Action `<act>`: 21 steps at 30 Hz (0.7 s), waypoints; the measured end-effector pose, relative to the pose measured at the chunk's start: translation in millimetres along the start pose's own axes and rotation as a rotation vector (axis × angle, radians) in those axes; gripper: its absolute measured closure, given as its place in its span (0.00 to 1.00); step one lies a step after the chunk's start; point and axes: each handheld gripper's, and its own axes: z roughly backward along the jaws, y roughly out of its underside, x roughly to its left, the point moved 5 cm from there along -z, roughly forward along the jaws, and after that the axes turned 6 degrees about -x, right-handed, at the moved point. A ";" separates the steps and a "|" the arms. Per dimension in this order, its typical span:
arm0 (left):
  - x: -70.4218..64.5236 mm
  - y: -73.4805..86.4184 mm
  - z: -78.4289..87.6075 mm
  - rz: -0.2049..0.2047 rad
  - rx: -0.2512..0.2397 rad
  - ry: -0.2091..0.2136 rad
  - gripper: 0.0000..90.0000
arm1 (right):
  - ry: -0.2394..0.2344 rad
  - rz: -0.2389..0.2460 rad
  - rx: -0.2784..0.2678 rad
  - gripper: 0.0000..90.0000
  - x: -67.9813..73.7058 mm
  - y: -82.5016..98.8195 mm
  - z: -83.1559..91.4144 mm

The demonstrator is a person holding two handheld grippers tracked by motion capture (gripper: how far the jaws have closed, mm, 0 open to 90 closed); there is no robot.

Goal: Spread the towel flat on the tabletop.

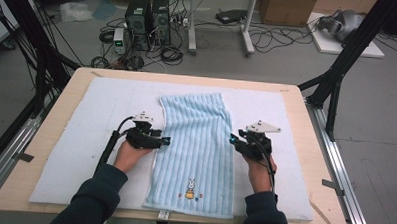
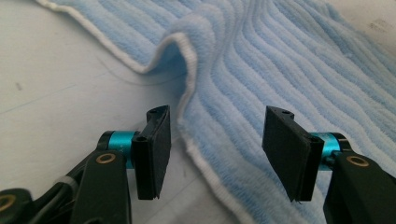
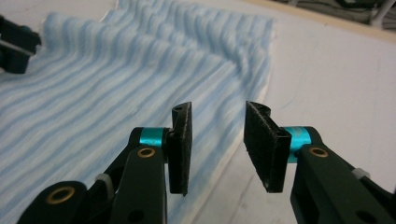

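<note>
A light blue ribbed towel [image 1: 198,142] lies lengthwise on the white mat [image 1: 70,137], with a small rabbit picture [image 1: 190,187] near its front end. My left gripper [image 1: 166,140] is at the towel's left edge, pointing right. In the left gripper view it [image 2: 217,116] is open, with the towel's white hem [image 2: 196,158] running between the pads and a raised fold [image 2: 184,44] just ahead. My right gripper [image 1: 232,139] is at the towel's right edge, pointing left. It [image 3: 218,109] is open over the towel [image 3: 93,84] edge, and nothing is pinched.
The mat covers most of the wooden table [image 1: 310,146]. Black frame posts [image 1: 338,72] stand at both back corners. Computer towers [image 1: 147,20], cables and boxes sit on the floor beyond the table. The other gripper [image 3: 14,44] shows at the far left in the right gripper view.
</note>
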 end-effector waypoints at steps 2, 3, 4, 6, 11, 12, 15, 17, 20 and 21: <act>-0.7 0.8 0.2 -0.053 0.013 -0.029 0.60 | -0.006 -0.012 0.020 0.69 1.7 10.7 -1.9; 0.0 0.9 0.7 -0.075 0.015 -0.042 0.73 | -0.010 -0.025 0.026 0.68 2.6 15.2 -4.3; 2.0 1.6 2.1 -0.083 0.023 -0.039 0.86 | -0.014 -0.035 0.037 0.68 3.6 18.3 -6.1; 5.8 1.2 3.5 -0.050 0.018 -0.034 0.96 | -0.028 -0.047 0.049 0.67 6.8 24.5 -12.9; 21.9 -0.7 12.4 -0.028 0.009 -0.099 0.98 | -0.047 -0.022 0.077 0.67 19.6 25.4 -25.0; 26.4 -0.5 13.9 -0.008 0.002 -0.108 0.98 | -0.051 -0.016 0.079 0.67 22.3 24.6 -28.1; 33.1 0.0 18.2 -0.001 0.002 -0.121 0.98 | -0.068 -0.015 0.102 0.67 33.2 23.6 -39.9; 37.9 -1.2 22.2 0.001 -0.009 -0.133 0.98 | -0.069 0.007 0.115 0.68 41.5 23.1 -49.0; 48.4 -5.0 29.1 0.015 -0.034 -0.153 0.99 | -0.080 0.001 0.117 0.68 47.1 18.7 -56.4; 53.8 -7.0 31.2 0.028 -0.047 -0.160 0.99 | -0.083 0.001 0.117 0.68 48.0 17.9 -58.2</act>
